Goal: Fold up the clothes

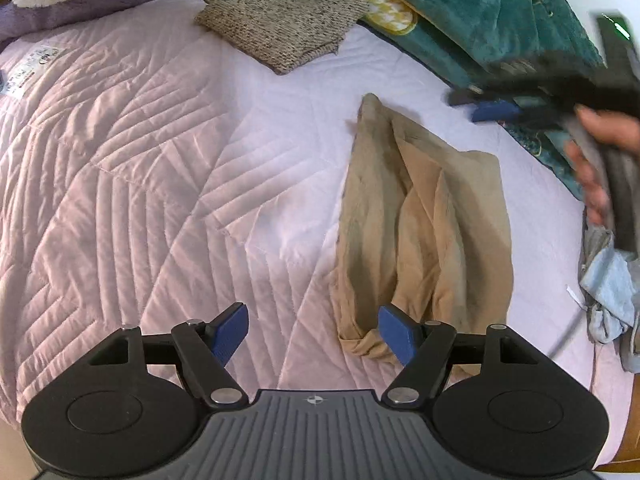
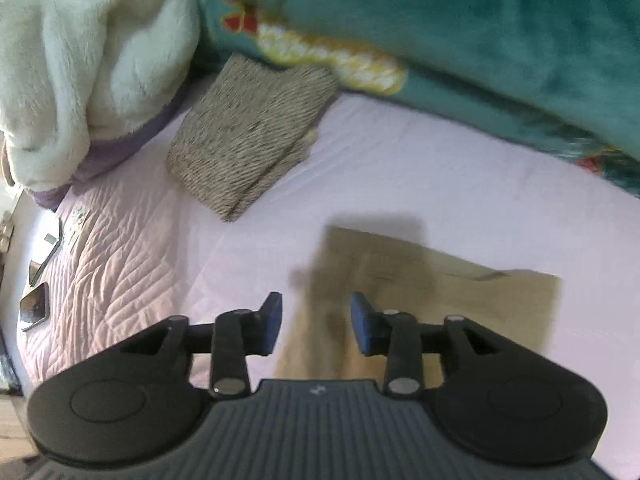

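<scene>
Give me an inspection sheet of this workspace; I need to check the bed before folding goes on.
Surface: quilted pink bedspread, wrinkled.
Job's things: tan sheer garment lying flat, creased; folded speckled grey knit beyond it.
Clutter: teal plush blanket, white fluffy blanket, crumpled pale blue cloth.
Grippers: left gripper open, empty; right gripper open above the tan garment, nothing between the pads.
Cables: nothing seen.
Surroundings: metal objects at bed edge.

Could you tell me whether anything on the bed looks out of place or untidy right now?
The tan garment lies wrinkled and bunched, unlike the neatly folded speckled knit beyond it. A crumpled grey cloth hangs at the bed's right edge.
</scene>
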